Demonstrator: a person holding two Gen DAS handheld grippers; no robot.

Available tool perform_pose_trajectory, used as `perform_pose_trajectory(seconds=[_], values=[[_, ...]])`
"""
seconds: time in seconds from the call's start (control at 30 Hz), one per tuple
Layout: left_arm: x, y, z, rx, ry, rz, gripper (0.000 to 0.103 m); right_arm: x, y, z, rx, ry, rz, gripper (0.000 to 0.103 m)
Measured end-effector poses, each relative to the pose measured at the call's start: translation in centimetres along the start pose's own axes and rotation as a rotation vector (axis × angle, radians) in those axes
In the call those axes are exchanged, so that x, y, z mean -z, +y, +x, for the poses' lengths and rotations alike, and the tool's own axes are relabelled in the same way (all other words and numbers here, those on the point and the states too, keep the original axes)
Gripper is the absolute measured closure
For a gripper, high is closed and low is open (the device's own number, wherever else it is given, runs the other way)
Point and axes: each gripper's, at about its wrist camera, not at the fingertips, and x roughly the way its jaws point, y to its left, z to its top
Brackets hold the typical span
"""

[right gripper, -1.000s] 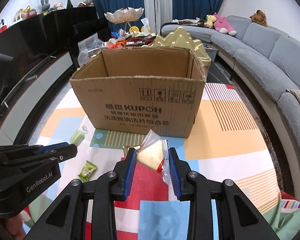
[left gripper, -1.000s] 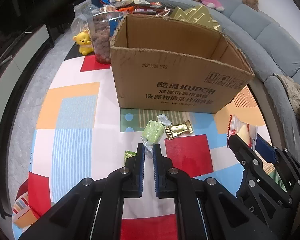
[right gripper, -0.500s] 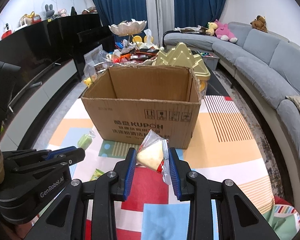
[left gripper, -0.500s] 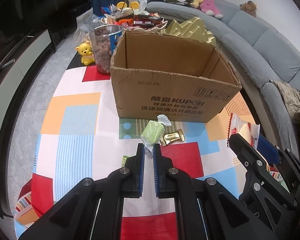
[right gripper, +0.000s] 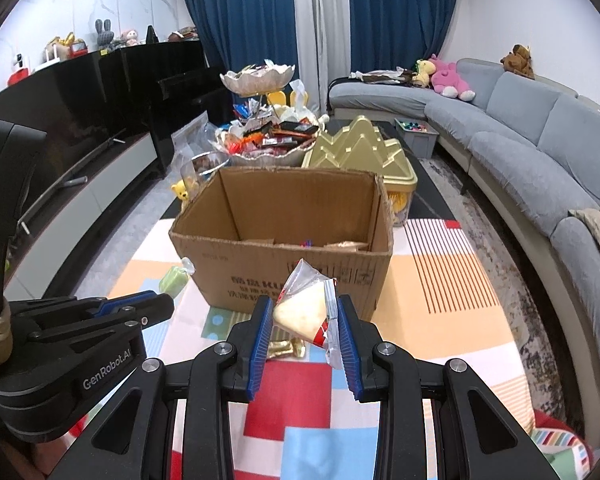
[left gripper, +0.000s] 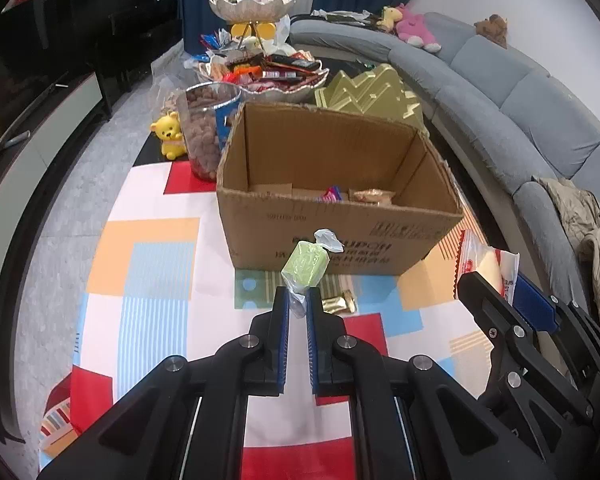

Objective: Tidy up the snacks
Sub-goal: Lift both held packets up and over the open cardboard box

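My left gripper (left gripper: pixel 298 312) is shut on the wrapper end of a green wrapped snack (left gripper: pixel 305 266), held in the air in front of the open cardboard box (left gripper: pixel 340 240). My right gripper (right gripper: pixel 303 330) is shut on a wrapped pale cake slice (right gripper: pixel 302 310), also raised before the box (right gripper: pixel 284 276). The box holds a few wrapped snacks (left gripper: pixel 370 197) at its bottom. A gold-wrapped candy (left gripper: pixel 337 303) lies on the patterned mat below the grippers. The right gripper and its cake (left gripper: pixel 486 266) show at the right of the left wrist view; the green snack (right gripper: pixel 174 280) shows at the left of the right wrist view.
Behind the box stand a clear jar of brown snacks (left gripper: pixel 204 132), a yellow bear toy (left gripper: pixel 168 134), a tiered dish piled with snacks (left gripper: pixel 260 72) and a gold lidded box (left gripper: pixel 370 94). A grey sofa (right gripper: pixel 540 160) curves along the right. A black TV cabinet (right gripper: pixel 100 92) runs along the left.
Both grippers have risen with their snacks, so the box interior and the snacks on its bottom have come into view. The grips have not changed.
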Motion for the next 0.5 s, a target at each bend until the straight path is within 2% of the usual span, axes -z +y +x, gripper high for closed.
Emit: perform_pose_trajectory(seconds=[0.5], values=[[-3.4, -0.3, -0.1, 0.006, -0.038, -0.015, 0.093, -3.5, -0.7, 0.2, 0.013, -0.047, -0.009, 0.069]])
